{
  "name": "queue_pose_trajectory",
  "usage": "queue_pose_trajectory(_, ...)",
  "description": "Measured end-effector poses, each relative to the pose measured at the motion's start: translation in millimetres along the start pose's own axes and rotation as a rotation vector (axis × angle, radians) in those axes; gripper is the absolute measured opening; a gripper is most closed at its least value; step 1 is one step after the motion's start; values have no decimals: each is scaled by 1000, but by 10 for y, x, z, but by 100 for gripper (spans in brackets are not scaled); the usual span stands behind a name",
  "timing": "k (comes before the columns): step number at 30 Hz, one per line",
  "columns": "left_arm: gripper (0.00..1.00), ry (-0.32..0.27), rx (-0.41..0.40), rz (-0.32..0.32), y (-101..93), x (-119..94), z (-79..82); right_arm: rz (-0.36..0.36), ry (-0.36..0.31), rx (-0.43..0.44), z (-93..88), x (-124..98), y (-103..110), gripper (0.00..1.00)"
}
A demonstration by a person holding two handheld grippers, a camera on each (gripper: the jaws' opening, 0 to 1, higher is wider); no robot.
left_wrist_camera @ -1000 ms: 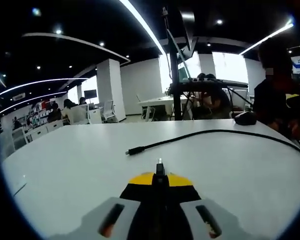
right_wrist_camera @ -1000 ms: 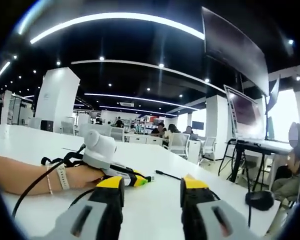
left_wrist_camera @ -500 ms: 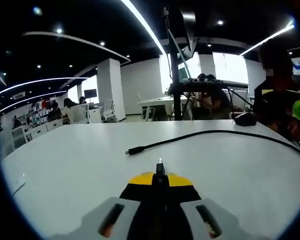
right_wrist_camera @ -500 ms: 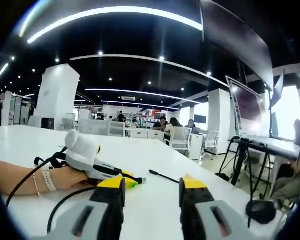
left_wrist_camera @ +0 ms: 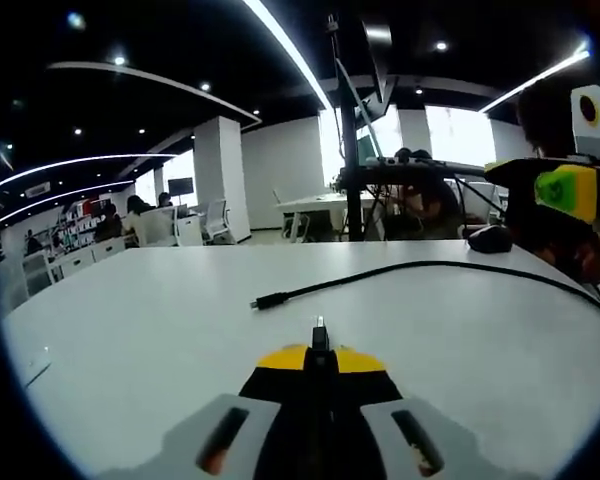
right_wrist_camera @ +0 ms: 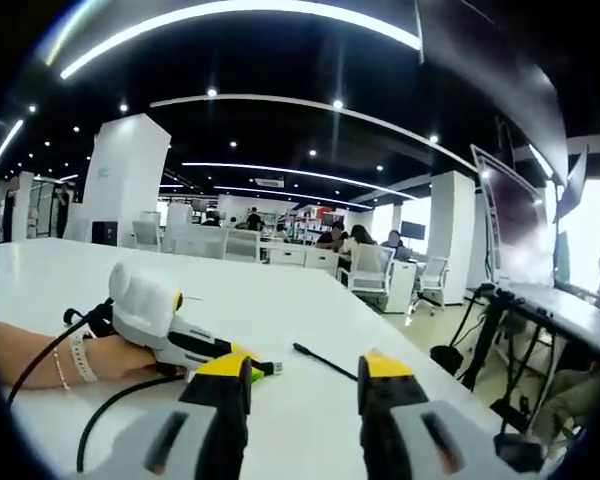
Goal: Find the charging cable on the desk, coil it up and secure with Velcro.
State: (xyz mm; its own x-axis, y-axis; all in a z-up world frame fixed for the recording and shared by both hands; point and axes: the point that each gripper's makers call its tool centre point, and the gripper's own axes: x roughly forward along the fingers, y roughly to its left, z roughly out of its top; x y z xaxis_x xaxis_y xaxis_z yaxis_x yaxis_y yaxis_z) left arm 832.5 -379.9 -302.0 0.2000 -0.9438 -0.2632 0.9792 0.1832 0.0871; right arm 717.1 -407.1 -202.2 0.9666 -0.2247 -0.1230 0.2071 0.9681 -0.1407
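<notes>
While black charging cable [left_wrist_camera: 420, 268] lies loose across white desk [left_wrist_camera: 130, 330], plug end just past left gripper [left_wrist_camera: 318, 345], that gripper's jaws pressed together, pinching nothing. Right gripper [right_wrist_camera: 302, 380] held above desk, jaws apart, nothing between. Cable tip [right_wrist_camera: 320, 360] near.

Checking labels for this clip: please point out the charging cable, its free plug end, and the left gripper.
charging cable [left_wrist_camera: 450, 264]: left gripper view, mid-run of the black cord on the desk.
plug end [left_wrist_camera: 261, 303]: left gripper view, connector tip.
left gripper [left_wrist_camera: 318, 335]: left gripper view, between its closed yellow tips.
</notes>
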Motion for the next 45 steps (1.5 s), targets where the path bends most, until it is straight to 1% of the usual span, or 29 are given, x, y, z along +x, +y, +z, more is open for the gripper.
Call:
queue_pose_trajectory(6,7,0,-2,0,4,6,0,13,16,-25,44,99,-5,44)
queue_pose_trajectory(11,7,0,-4,-1,18,18,4,28,11,-15,98,226,-44,43)
queue_pose_trajectory(13,7,0,-3,-4,30,29,8,37,22,-16,97,279,-47,43)
queue_pose_trajectory(18,7,0,-3,-5,42,40,11,50,46,-55,106,384,-60,44)
queue_pose_trajectory(24,7,0,-2,-5,47,47,16,57,94,-91,63,524,-134,43)
queue_pose_trajectory(29,7,0,-4,-5,47,45,20,69,143,-102,-27,654,-212,44)
queue_pose_trajectory(32,7,0,-4,-5,48,46,22,101,151,-77,-37,708,-211,44)
queue_pose_trajectory(36,7,-1,-5,-5,48,44,24,125,172,-79,-55,819,-245,44)
queue_pose_trajectory(38,7,-1,-6,-5,46,43,25,136,176,-83,-59,852,-239,44)
queue_pose_trajectory(42,7,-2,-9,-8,43,40,25,149,205,-117,-83,959,-258,43)
queue_pose_trajectory(45,7,-2,-11,-8,44,39,25,171,203,-129,-75,1032,-243,43)
